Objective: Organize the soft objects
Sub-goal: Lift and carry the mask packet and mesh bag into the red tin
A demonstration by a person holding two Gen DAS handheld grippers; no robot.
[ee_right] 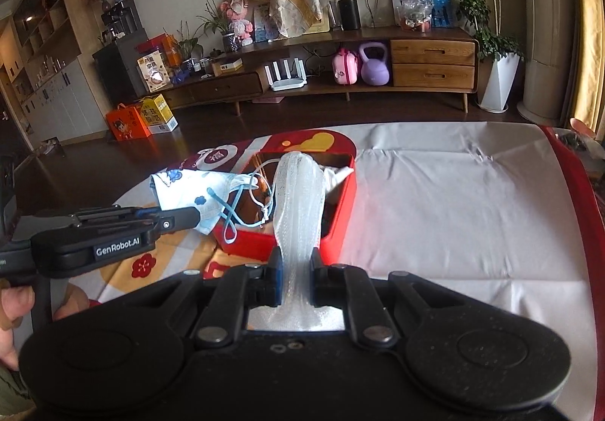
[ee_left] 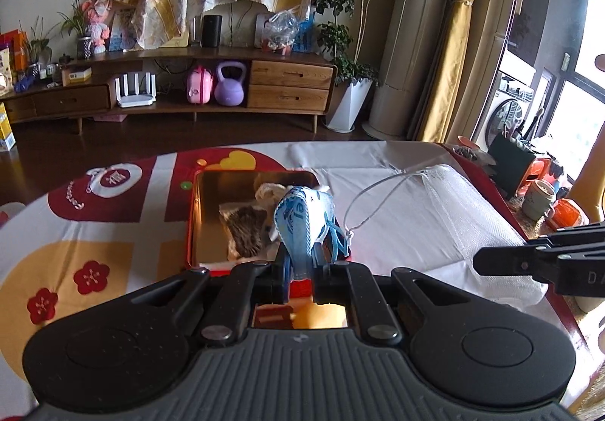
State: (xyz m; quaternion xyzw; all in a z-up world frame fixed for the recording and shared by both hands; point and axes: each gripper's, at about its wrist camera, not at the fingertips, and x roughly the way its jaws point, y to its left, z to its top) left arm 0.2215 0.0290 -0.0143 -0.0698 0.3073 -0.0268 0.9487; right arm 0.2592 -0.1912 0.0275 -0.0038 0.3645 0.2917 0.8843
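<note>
My left gripper (ee_left: 300,262) is shut on a blue-and-white face mask (ee_left: 302,216) and holds it above the near right edge of a red tin box (ee_left: 191,216) with a shiny gold inside. The mask also shows in the right wrist view (ee_right: 196,194), hanging from the left gripper (ee_right: 189,218) over the box (ee_right: 336,224). My right gripper (ee_right: 297,269) is shut on a white translucent mesh cloth (ee_right: 300,201), held upright in front of the box; the cloth (ee_left: 472,209) with its white cord shows in the left wrist view. A brown furry piece (ee_left: 245,232) and pale cloth lie inside the box.
The table carries a white, red and yellow patterned cloth (ee_left: 94,232) and a white sheet (ee_right: 453,213). Its red edge (ee_right: 574,194) runs along the right. Beyond the table stand a wooden sideboard (ee_left: 189,88), a potted plant (ee_left: 348,107) and cups (ee_left: 540,198) on the floor at right.
</note>
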